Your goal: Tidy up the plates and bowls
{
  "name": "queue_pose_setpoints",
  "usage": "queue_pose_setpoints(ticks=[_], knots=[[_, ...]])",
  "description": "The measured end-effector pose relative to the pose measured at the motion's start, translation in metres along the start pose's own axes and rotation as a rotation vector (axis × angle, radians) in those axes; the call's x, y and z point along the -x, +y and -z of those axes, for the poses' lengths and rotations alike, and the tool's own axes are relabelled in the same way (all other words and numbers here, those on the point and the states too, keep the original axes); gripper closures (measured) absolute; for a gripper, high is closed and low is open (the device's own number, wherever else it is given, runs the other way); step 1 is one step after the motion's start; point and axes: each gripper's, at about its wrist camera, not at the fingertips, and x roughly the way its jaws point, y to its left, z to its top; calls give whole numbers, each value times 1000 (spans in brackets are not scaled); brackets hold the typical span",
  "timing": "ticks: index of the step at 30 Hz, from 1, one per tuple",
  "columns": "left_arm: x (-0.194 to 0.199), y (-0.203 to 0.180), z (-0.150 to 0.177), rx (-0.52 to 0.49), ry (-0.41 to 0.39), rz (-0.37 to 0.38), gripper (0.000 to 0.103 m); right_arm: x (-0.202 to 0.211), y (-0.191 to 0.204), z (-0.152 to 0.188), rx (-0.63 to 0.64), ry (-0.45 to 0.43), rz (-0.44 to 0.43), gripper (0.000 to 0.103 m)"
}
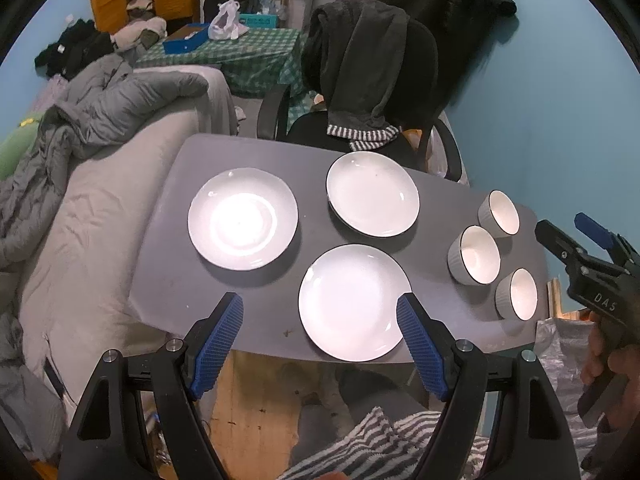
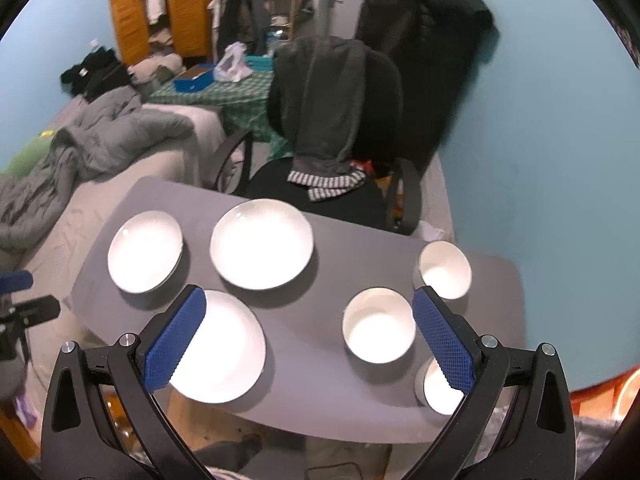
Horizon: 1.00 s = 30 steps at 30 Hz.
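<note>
Three white plates lie apart on a grey table (image 1: 180, 240): a left plate (image 1: 243, 219), a far plate (image 1: 372, 194) and a near plate (image 1: 354, 302). Three white ribbed bowls stand at the right: far bowl (image 1: 500, 213), middle bowl (image 1: 476, 255), near bowl (image 1: 517, 294). My left gripper (image 1: 320, 312) hangs open above the table's near edge, by the near plate. In the right wrist view my right gripper (image 2: 308, 300) is open above the table (image 2: 304, 320), between the near plate (image 2: 222, 346) and the middle bowl (image 2: 378, 325). It also shows at the right edge of the left wrist view as the right gripper (image 1: 560, 228).
A black office chair (image 1: 368, 80) draped with a dark garment stands behind the table. A bed with grey bedding (image 1: 100, 168) runs along the left side. A blue wall (image 1: 560, 100) is close on the right. A hand (image 1: 612, 364) holds the right tool.
</note>
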Motion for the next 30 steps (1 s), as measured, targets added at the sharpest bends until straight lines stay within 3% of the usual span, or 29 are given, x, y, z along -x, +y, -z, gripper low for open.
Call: queue_pose_setpoints(ticks=[6,13,22,30], knots=[[-11,14,8,31,42,26,23,-14,14,-2,63,13,-22,2],[-24,31,15,77,68,55,23,-43,23,0,29,78,-82,2],[-50,42,14,48,92,-16,23,-100,16,7,-45,212,-145,2],[-87,39,13,25,117,-68,23,-133,15,20,-15,297,-167,2]])
